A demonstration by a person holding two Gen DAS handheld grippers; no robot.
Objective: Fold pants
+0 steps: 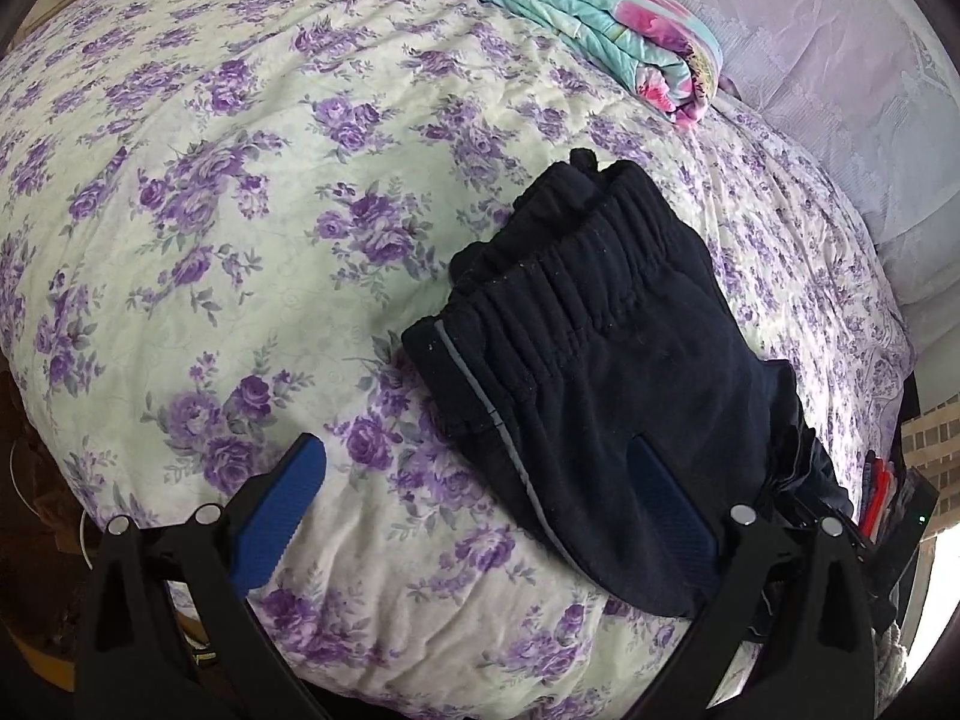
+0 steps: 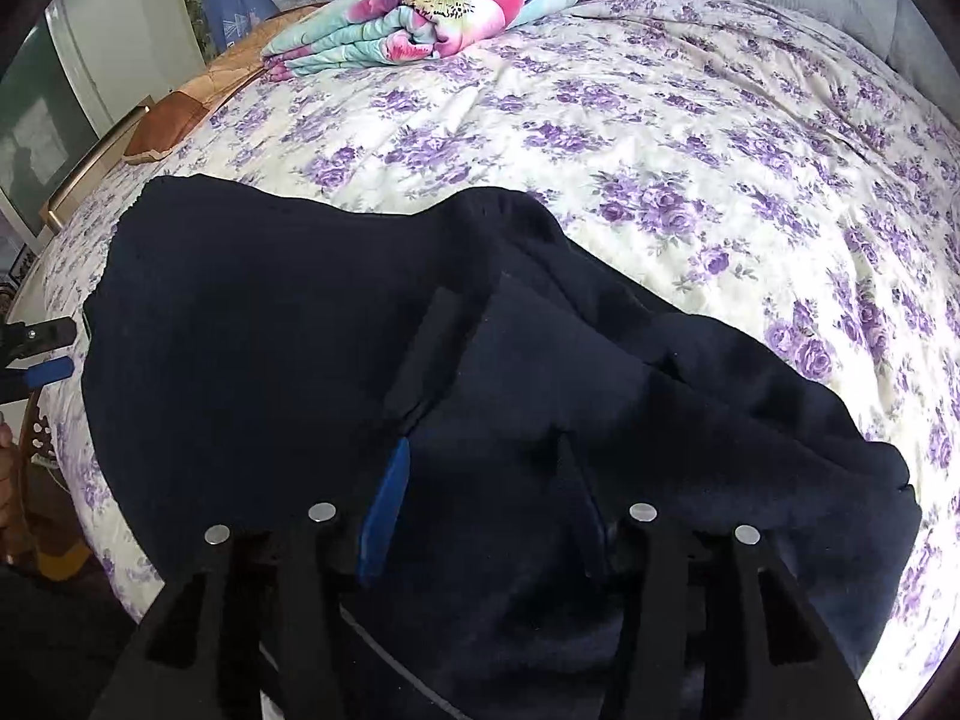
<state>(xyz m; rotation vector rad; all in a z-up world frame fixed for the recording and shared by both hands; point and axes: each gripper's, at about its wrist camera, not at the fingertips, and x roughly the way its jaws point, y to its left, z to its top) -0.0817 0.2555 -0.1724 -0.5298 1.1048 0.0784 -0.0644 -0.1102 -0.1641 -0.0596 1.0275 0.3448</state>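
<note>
Dark navy pants (image 1: 600, 372) with an elastic waistband and a grey side stripe lie on the floral bed; they also fill the right wrist view (image 2: 300, 330). My left gripper (image 1: 474, 468) is open and empty just in front of the pants' waist end, its right finger (image 1: 666, 510) over the fabric. My right gripper (image 2: 480, 450) is shut on a bunched fold of the pants, cloth wedged between its blue fingers (image 2: 387, 504). The left gripper shows at the far left of the right wrist view (image 2: 48, 360).
The bed carries a white quilt with purple flowers (image 1: 240, 210). A folded turquoise and pink blanket (image 1: 600, 18) lies at the head of the bed, also in the right wrist view (image 2: 420, 18). A brown cushion (image 2: 180, 114) sits by the bed's left edge.
</note>
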